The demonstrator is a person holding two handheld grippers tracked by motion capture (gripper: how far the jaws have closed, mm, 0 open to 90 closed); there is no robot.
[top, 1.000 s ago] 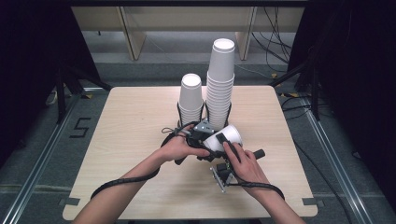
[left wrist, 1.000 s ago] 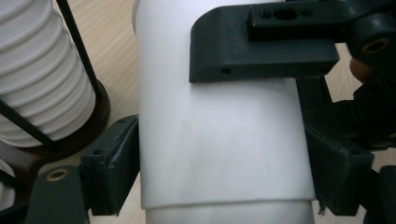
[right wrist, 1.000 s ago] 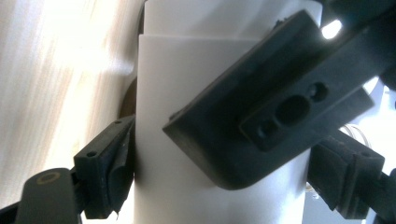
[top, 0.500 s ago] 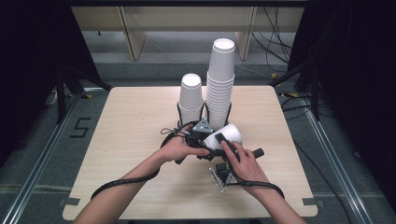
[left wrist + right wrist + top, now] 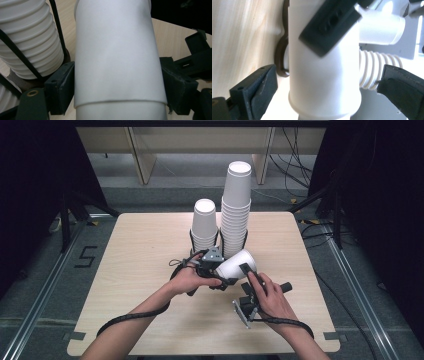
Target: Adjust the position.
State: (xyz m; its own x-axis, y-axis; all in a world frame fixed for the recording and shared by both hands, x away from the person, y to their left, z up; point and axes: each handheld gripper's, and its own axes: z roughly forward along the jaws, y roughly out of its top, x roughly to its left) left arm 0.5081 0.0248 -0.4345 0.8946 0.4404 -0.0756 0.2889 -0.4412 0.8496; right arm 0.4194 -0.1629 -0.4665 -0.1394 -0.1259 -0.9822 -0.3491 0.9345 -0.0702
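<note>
Wooden table (image 5: 125,270); left gripper (image 5: 212,270) clamped on paper cup (image 5: 236,265), right gripper (image 5: 250,285) wide open.

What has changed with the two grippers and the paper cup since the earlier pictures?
The right gripper has just been opening its jaws: they now stand apart on either side of the paper cup, no longer pressing it. The left gripper stays shut on the cup, held on its side above the table. Both hands have hardly moved. The two cup stacks behind stand as before.
</note>
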